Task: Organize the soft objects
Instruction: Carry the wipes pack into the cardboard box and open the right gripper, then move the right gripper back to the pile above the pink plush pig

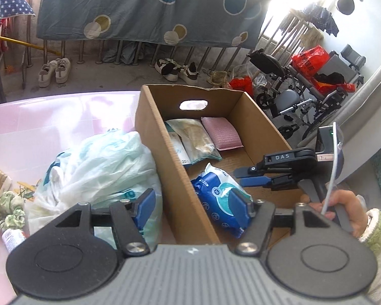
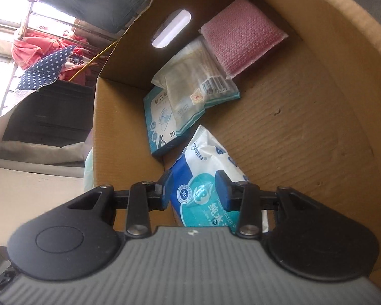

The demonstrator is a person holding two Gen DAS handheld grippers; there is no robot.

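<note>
Four soft items are lying in the corrugated cardboard box (image 1: pixel 152 117): a glossy wet-wipe pack (image 2: pixel 210 167), a pink textured sponge (image 2: pixel 241 48), a flat carton and a crinkled sachet. Right gripper (image 2: pixel 194 190) is hovering with parted fingers just above the wipes, gripping nothing; left gripper (image 1: pixel 198 203) is standing open astride the box wall, beside a crumpled plastic bag (image 1: pixel 94 167).

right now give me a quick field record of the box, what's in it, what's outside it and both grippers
box: open cardboard box on a pink table
inside, far end: pink sponge, clear packet lying on a teal bandage box
inside, near end: blue wet wipes pack
outside, beside box: crumpled plastic bag, green scrunchie
left gripper: open, empty, straddling the box wall
right gripper: inside the box over the wipes, partly open, no grip visible
</note>
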